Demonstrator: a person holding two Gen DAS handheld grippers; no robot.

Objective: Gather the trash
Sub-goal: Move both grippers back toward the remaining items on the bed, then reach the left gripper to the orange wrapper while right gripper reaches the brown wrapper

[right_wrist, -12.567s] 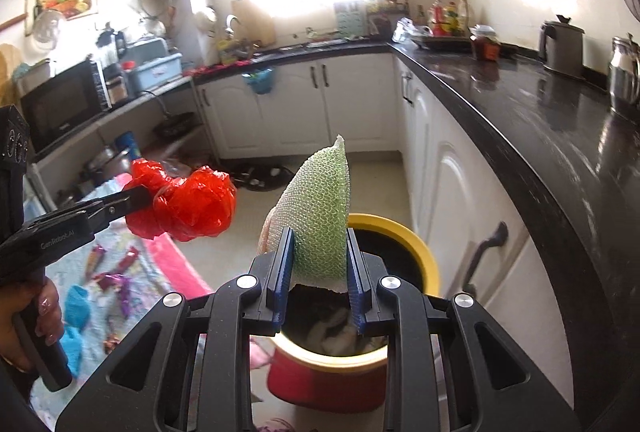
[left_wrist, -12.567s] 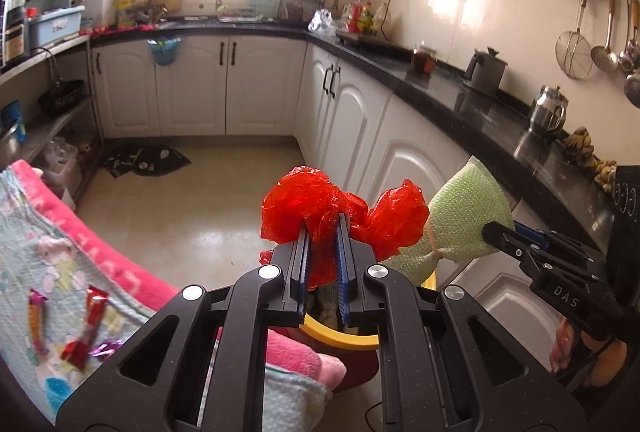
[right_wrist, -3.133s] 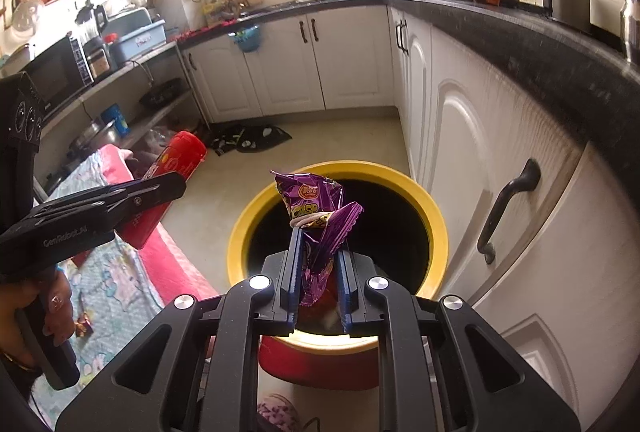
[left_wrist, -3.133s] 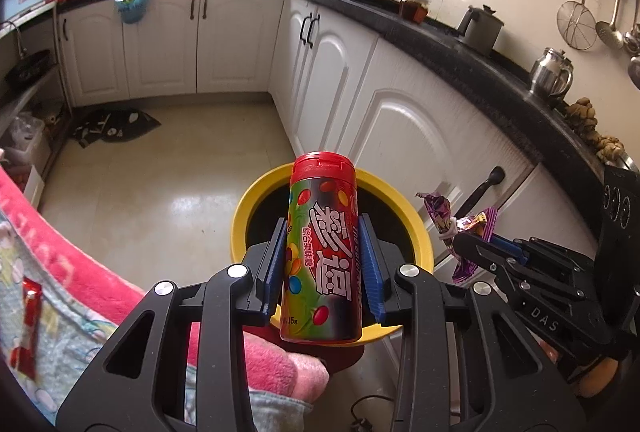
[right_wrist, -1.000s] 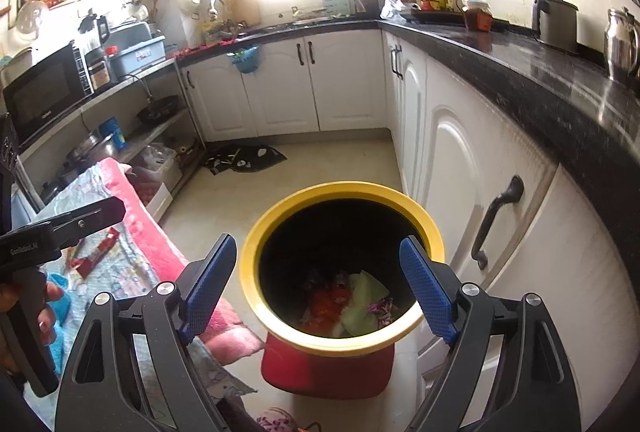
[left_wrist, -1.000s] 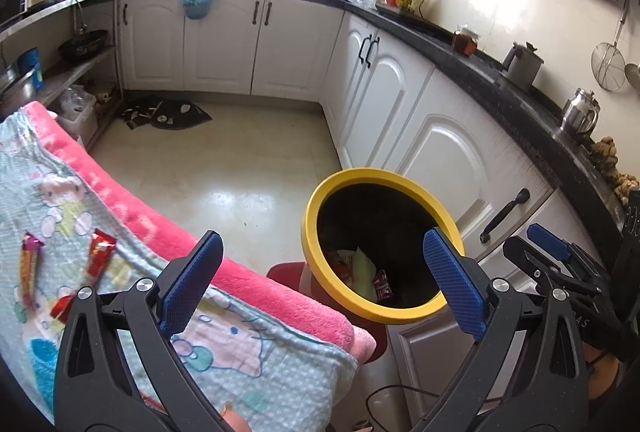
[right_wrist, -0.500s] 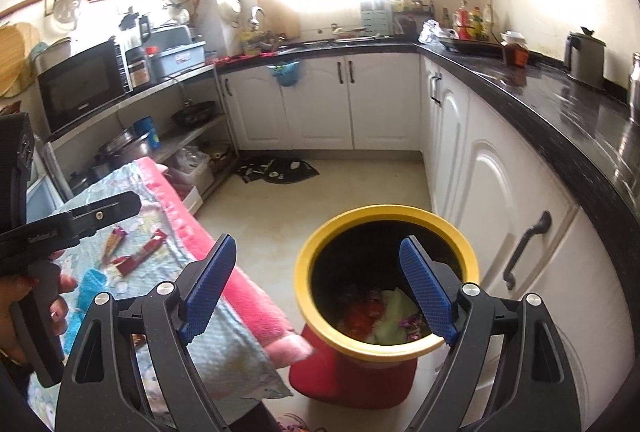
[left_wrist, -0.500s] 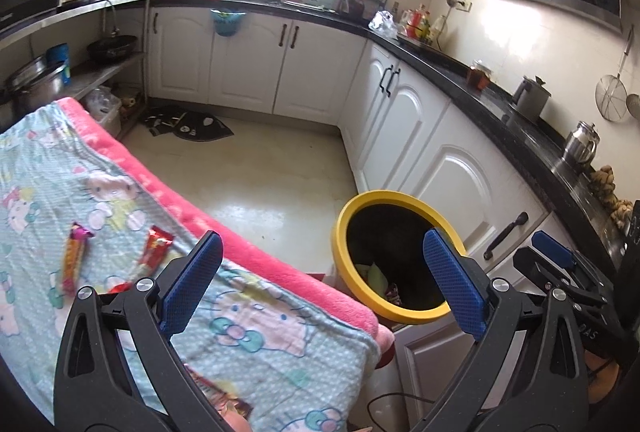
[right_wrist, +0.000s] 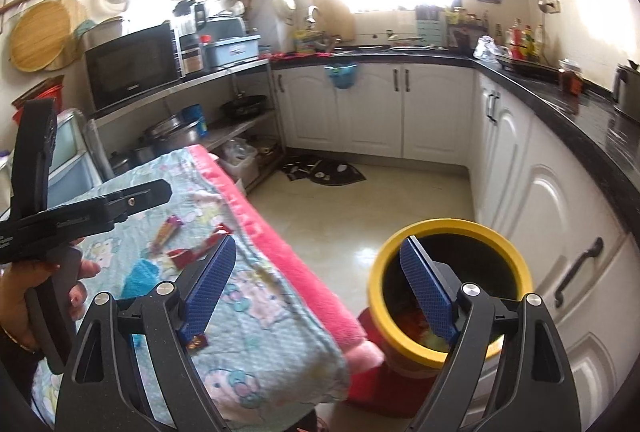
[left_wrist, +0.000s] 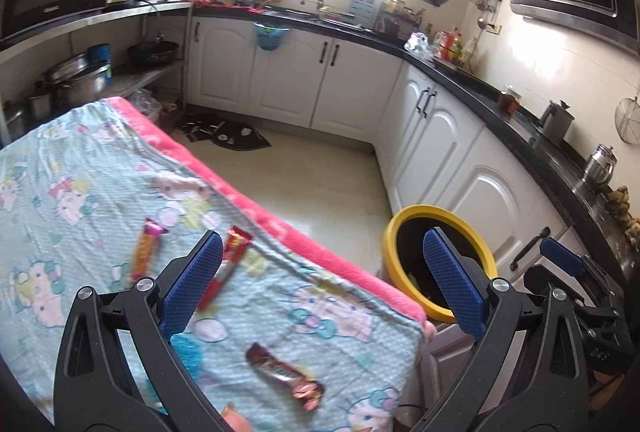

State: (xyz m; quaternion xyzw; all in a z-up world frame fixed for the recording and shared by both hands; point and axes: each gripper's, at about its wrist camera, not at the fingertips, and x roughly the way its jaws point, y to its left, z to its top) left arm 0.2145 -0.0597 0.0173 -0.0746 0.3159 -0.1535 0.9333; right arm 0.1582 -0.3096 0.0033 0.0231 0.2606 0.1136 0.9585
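Left gripper (left_wrist: pixel 320 284): stood wide apart, nothing between the blue pads, poised above the blanket's near end.
Right gripper (right_wrist: pixel 318 288): likewise spread wide and empty, one pad over the blanket edge, the other in front of the bin's mouth.
Orange wrapper (left_wrist: pixel 146 250): lay flat on the blanket, just left of the red one.
Red wrapper (left_wrist: pixel 228 262): lay beside the orange one, partly hidden behind the left pad of the left gripper.
Dark brown wrapper (left_wrist: pixel 286 376): lay apart from the other two, near the blanket's closest corner, blurred.
Blanket (left_wrist: pixel 80 168): pale blue with cartoon print and a pink border, draped over a raised surface.
Yellow-rimmed bin (right_wrist: pixel 452 232): stood on the floor beside the blanket's pink edge, close to the white cabinets (left_wrist: pixel 436 136); held red and green scraps at the bottom.
Hand (right_wrist: pixel 36 292): gripped the left tool's handle at the left edge of the right wrist view.
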